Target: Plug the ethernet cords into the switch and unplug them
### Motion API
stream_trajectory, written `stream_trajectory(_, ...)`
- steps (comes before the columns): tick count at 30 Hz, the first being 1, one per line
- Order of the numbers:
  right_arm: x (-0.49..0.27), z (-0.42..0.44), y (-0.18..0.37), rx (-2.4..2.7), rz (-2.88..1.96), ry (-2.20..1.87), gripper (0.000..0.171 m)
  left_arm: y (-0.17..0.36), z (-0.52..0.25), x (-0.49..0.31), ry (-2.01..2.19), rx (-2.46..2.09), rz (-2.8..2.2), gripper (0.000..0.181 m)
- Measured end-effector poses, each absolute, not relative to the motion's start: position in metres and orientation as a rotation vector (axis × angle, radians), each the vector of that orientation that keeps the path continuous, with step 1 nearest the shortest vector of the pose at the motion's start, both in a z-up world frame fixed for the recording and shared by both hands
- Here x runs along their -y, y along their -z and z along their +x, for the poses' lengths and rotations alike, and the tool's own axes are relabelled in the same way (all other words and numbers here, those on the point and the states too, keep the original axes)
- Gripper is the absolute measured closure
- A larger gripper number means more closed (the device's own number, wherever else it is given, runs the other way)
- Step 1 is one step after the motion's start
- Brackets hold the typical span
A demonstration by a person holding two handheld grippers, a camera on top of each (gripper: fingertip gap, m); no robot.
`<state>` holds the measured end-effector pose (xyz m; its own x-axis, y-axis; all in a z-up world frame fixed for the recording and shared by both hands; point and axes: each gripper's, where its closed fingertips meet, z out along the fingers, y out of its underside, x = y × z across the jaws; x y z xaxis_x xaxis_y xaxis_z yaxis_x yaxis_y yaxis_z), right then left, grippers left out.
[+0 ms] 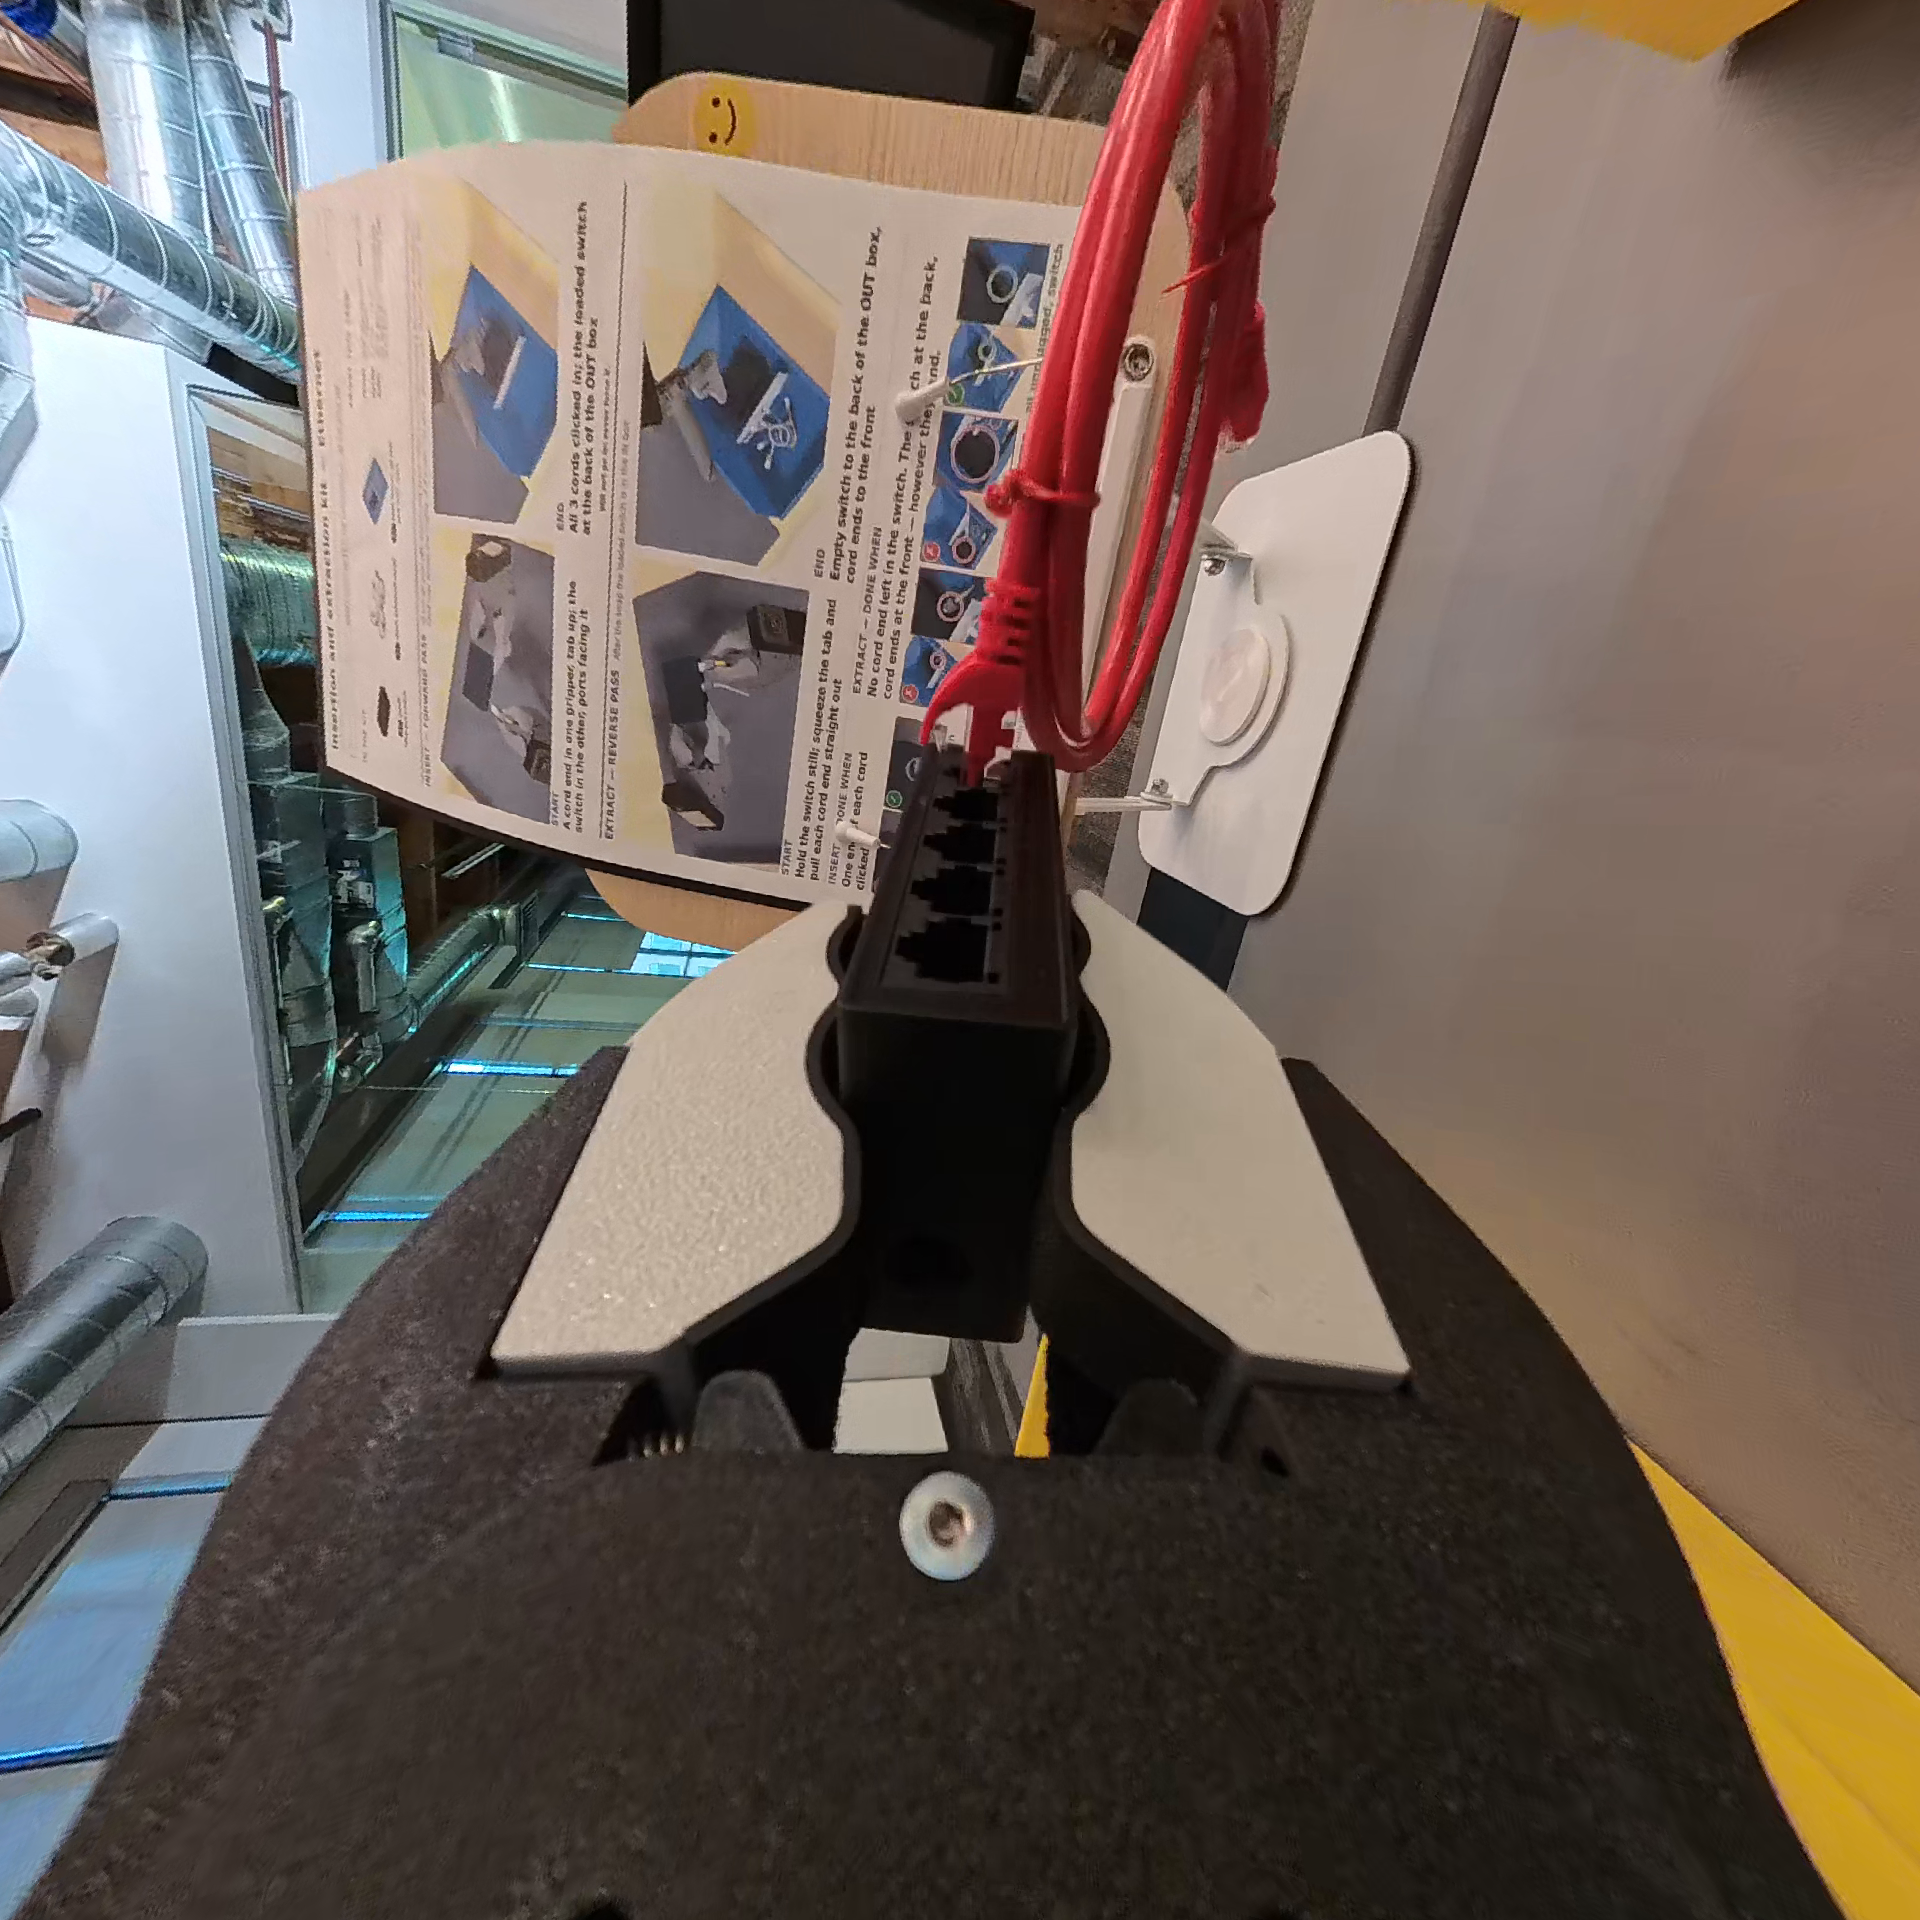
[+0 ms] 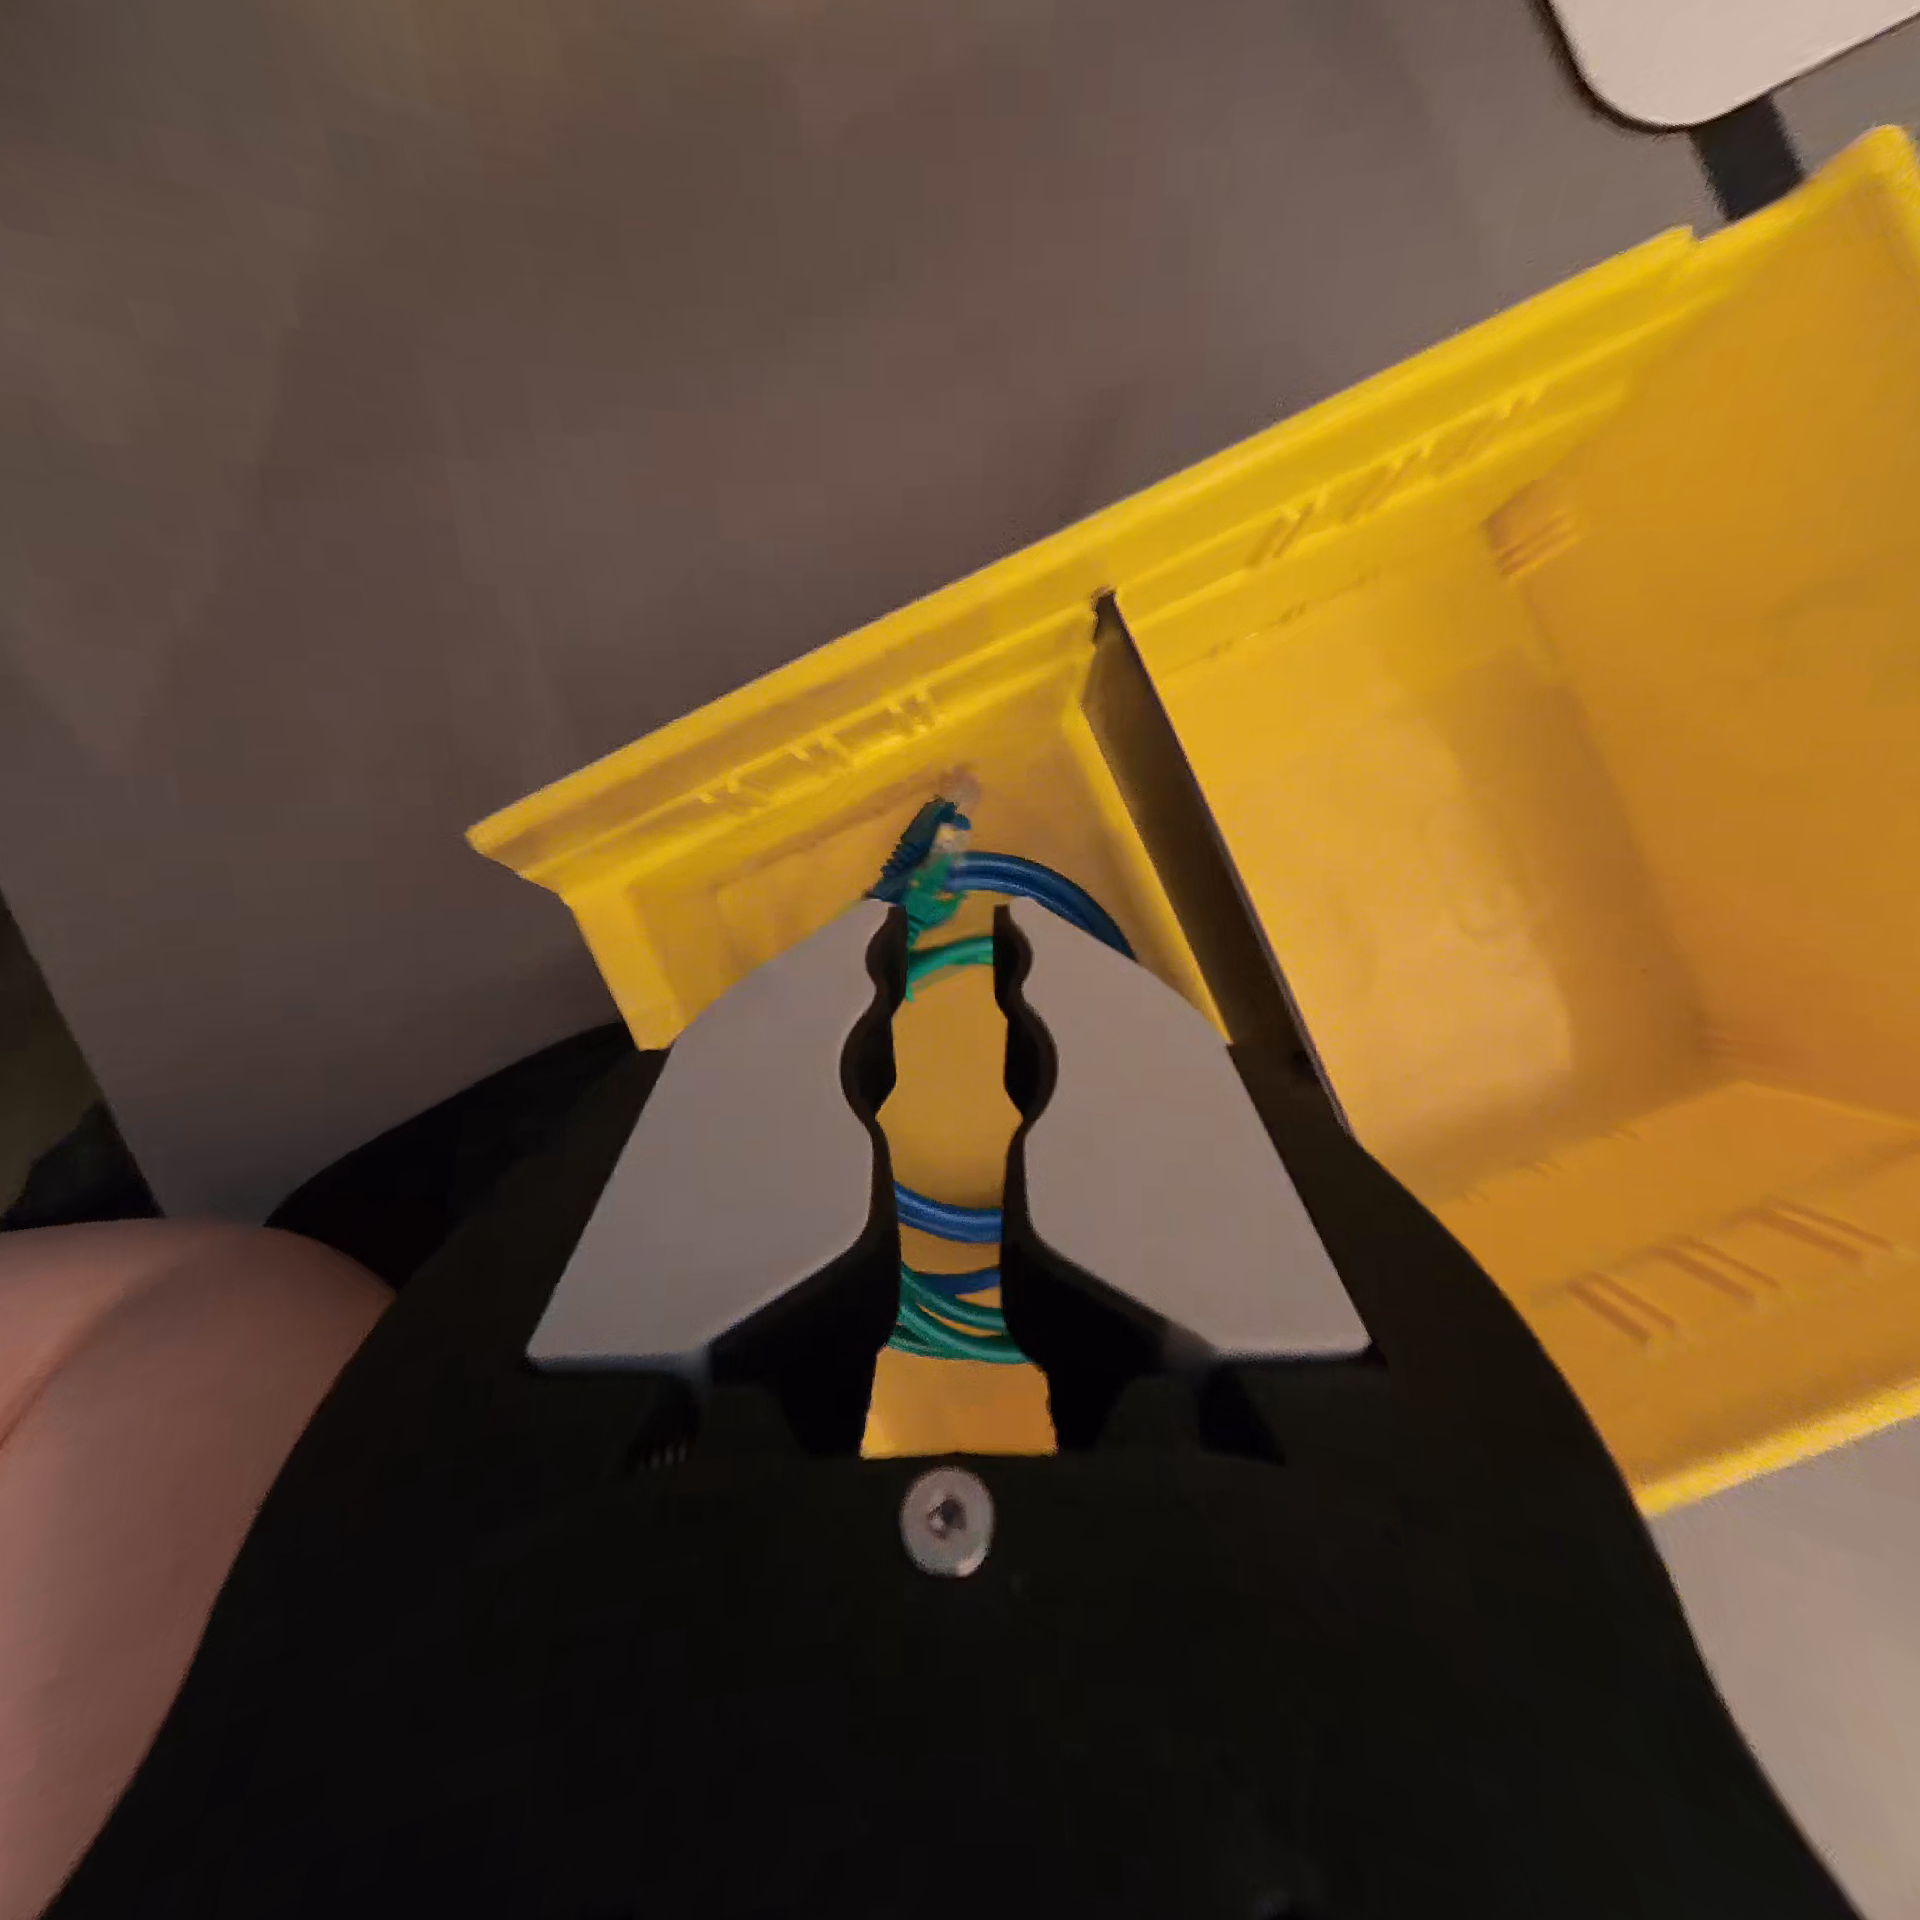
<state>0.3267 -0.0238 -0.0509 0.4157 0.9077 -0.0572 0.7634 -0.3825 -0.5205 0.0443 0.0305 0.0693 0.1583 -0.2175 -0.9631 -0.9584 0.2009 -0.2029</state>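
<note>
Switch clamped in left gripper, right gripper over cords in bin

Left wrist view: left gripper [image 1: 956,935] closed tight on a black plastic ethernet switch [image 1: 961,1029], ports facing up-left. A coiled red ethernet cord [image 1: 1164,416] is plugged into the far-end port; the other ports are empty. Instruction sheet [image 1: 644,520] on a wooden board behind.

Right wrist view: right gripper [image 2: 948,925] partly open, holding nothing, above a yellow plastic divided bin [image 2: 1558,831] on the grey desk [image 2: 416,416]. Blue cord [image 2: 1049,883] and green cord [image 2: 951,961] lie in its left compartment, possibly tangled; blurry.
</note>
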Motion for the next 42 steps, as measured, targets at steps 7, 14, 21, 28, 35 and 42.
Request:
stream_trajectory(7,0.011,0.269,-0.021,1.553,-1.716,-0.102,0.146,-0.082,0.055,-0.017,-0.759,-1.3,-1.178,0.147)
stream_trajectory(14,0.039,0.138,-0.103,1.464,-0.893,0.135,0.147,-0.072,0.073,-0.006,-0.774,-1.38,-1.156,0.147)
stream_trajectory(21,0.024,0.109,-0.07,1.531,-0.846,0.252,0.143,-0.064,0.081,-0.004,-0.883,-1.413,-1.133,0.147)
stream_trajectory(28,0.004,0.111,-0.057,1.523,-0.894,0.282,0.143,-0.055,0.086,-0.004,-0.961,-1.45,-1.11,0.147)
stream_trajectory(35,-0.001,0.108,-0.049,1.533,-0.905,0.247,0.146,-0.049,0.085,-0.008,-0.979,-1.472,-1.121,0.147)
stream_trajectory(42,0.001,0.108,-0.05,1.533,-0.89,0.226,0.146,-0.05,0.087,-0.006,-0.967,-1.472,-1.113,0.147)
